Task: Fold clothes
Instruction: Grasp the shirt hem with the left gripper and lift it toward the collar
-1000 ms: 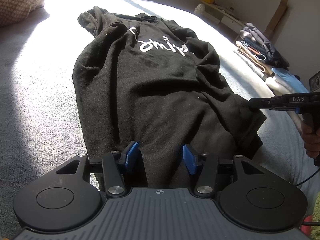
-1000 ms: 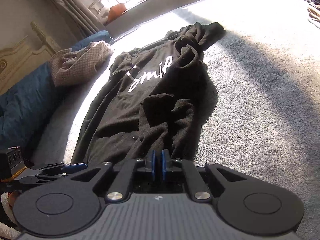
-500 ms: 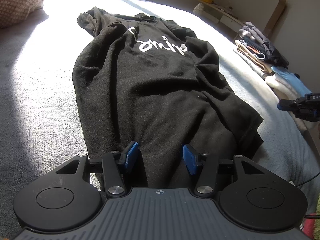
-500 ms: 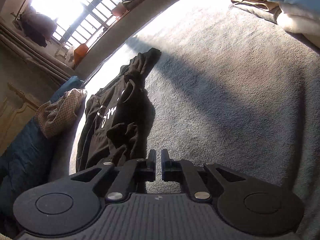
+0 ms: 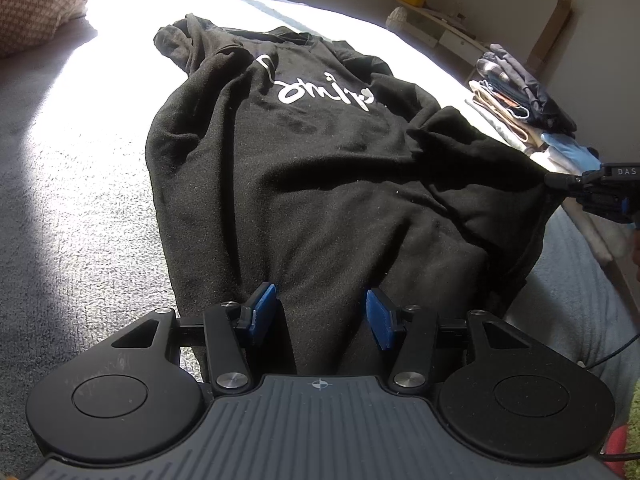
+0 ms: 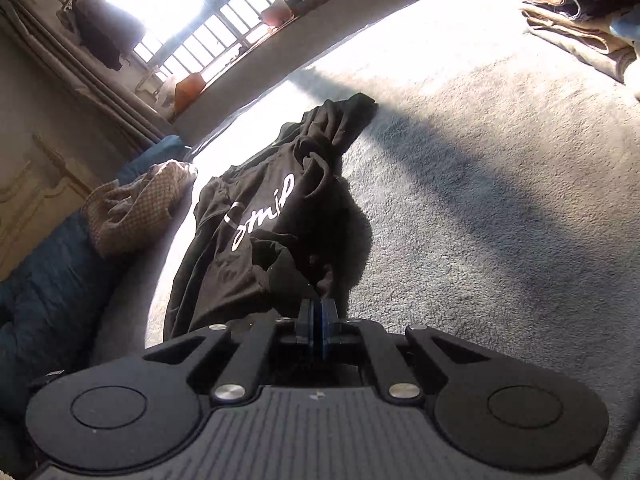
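A black sweatshirt with white script lettering lies lengthwise on the grey carpet, its sides folded inward. My left gripper is open, its blue pads either side of the hem at the near end, touching nothing I can see. My right gripper is shut on the sweatshirt's right edge and lifts it. It also shows in the left wrist view at the right, pulling the fabric taut off the floor.
A stack of folded clothes sits at the right by the wall; it also shows in the right wrist view. A checkered cloth lies at the far left on a blue mattress. Grey carpet surrounds the sweatshirt.
My right gripper drew away from the sweatshirt half a second ago, then came back, shut on its right edge and lifted it. My left gripper has stayed open at the hem.
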Motion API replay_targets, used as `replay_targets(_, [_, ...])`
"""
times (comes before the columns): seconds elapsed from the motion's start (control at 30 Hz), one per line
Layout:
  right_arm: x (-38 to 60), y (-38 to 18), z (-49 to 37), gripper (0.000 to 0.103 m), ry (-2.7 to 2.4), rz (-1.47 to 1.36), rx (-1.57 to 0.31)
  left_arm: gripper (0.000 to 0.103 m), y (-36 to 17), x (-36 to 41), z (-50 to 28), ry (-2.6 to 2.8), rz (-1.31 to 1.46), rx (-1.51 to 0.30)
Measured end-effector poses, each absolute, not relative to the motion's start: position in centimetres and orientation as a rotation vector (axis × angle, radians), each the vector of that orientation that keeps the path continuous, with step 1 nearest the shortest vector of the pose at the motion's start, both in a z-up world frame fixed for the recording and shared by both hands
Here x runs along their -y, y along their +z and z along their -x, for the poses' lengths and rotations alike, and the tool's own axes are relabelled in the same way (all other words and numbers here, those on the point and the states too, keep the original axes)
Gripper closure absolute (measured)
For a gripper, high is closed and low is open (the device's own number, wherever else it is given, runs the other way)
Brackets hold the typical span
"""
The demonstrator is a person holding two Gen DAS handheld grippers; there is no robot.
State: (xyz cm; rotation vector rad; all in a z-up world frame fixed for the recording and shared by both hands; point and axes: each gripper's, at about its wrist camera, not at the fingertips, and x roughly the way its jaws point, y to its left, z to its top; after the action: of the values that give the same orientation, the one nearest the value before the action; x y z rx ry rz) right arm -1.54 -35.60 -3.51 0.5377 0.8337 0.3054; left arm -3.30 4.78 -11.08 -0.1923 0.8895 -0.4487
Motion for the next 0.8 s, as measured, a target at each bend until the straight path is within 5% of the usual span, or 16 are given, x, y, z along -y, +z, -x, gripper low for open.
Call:
replay_targets(0.17, [43.9, -2.9, 4.5, 0.1, 0.007, -0.59, -0.805, 0.053, -11.1, -5.1, 3.2, -0.465, 0.195, -0.888])
replay_targets(0.4, [45.2, -9.0, 5.4, 0.099, -0.167, -0.565, -0.938, 0.053, -10.9, -5.0, 3.3, -0.466, 0.179, -0.897])
replay_targets(0.67, [47.0, -7.4, 5.9, 0.075, -0.297, -0.601, -0.842, 0.052, -8.6, -7.8, 5.4, -0.427, 0.21, -0.92])
replay_targets(0.8, [46.5, -5.9, 6.0, 0.075, -0.253, -0.564, -0.789, 0.05, -7.7, -10.7, 7.7, -0.383, 0.245, -0.929])
